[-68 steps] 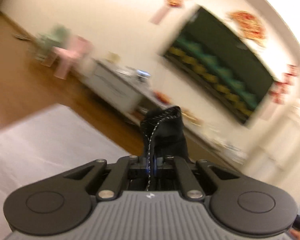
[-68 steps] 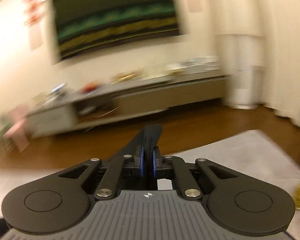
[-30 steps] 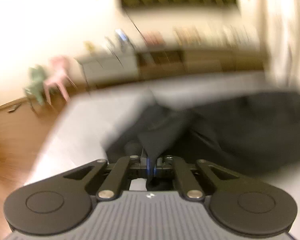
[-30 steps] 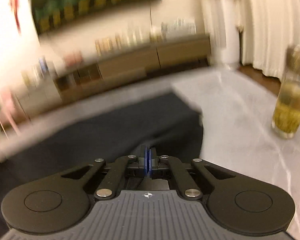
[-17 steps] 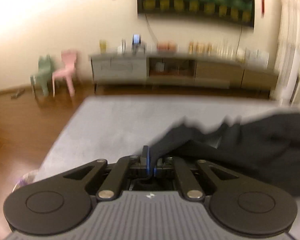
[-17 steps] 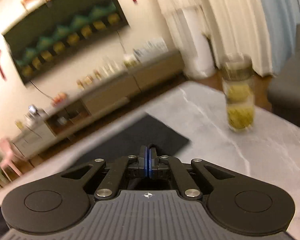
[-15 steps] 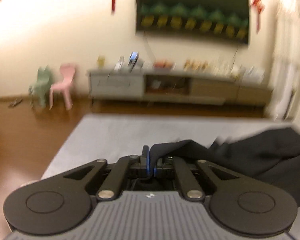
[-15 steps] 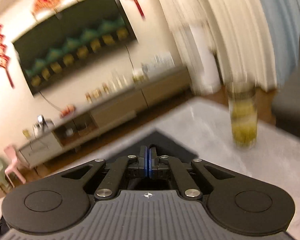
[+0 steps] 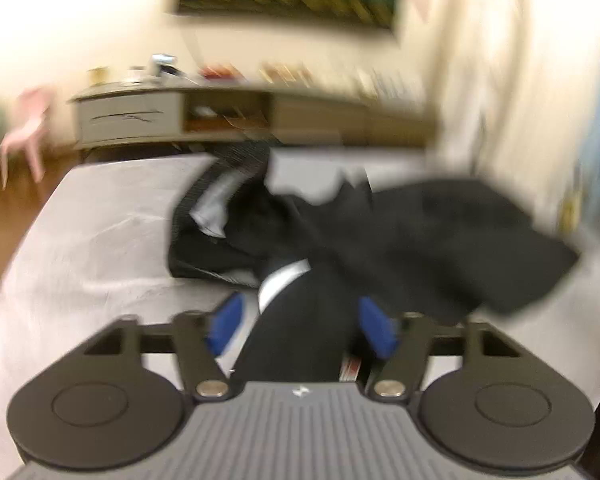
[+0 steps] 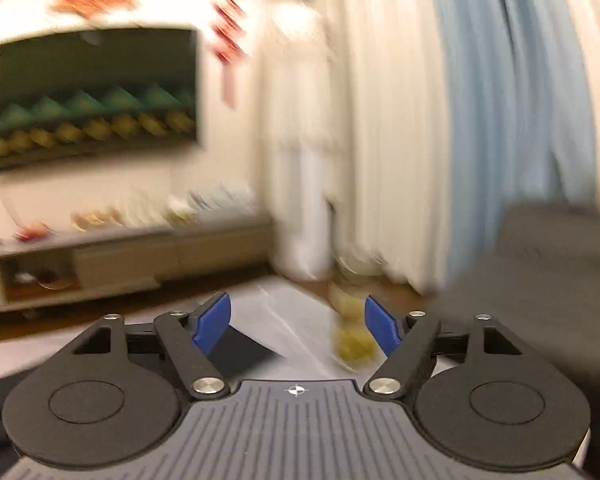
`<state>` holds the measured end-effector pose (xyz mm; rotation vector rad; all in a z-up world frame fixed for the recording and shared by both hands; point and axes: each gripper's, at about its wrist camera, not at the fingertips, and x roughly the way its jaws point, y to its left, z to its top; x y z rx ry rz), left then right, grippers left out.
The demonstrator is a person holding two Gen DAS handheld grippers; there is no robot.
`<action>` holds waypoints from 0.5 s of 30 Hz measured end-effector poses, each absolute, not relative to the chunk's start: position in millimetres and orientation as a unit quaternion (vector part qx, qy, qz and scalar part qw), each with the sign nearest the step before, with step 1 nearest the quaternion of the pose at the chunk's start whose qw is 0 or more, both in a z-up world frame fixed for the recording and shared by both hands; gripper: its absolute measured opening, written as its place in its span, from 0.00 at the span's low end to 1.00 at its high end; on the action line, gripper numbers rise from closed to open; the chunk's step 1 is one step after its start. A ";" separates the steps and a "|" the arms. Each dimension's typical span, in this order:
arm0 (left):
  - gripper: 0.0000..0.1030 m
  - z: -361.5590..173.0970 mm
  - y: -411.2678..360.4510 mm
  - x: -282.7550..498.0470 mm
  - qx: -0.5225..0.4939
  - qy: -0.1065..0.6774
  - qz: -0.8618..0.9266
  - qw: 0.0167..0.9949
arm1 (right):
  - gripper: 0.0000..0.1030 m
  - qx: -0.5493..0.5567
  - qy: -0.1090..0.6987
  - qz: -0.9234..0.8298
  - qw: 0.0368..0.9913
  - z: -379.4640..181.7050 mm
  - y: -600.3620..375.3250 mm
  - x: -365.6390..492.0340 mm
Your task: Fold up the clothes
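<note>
1. Black fabric, the dark garment [image 9: 400, 232], lies rumpled across the pale bench [image 9: 92, 248], its bulk toward two o'clock of the left gripper [image 9: 300, 322].
2. Left jaws stand spread wide; a strip of the cloth runs between the blue pads, untouched by either as far as the blur shows.
3. Right gripper [image 10: 298, 322] also gapes, holding nothing, pointing over the bench toward a yellow-filled glass [image 10: 352, 340] at one o'clock.
4. Folding looks barely begun: no clean crease shows, and smoothing and every fold appear still ahead.
</note>
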<state>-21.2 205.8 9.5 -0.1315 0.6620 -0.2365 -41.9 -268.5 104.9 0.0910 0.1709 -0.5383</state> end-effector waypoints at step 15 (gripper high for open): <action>0.73 -29.2 232.2 7.1 -0.124 0.346 -0.057 0.928 | 0.98 -0.219 0.216 0.291 0.906 92.0 203.5 96.6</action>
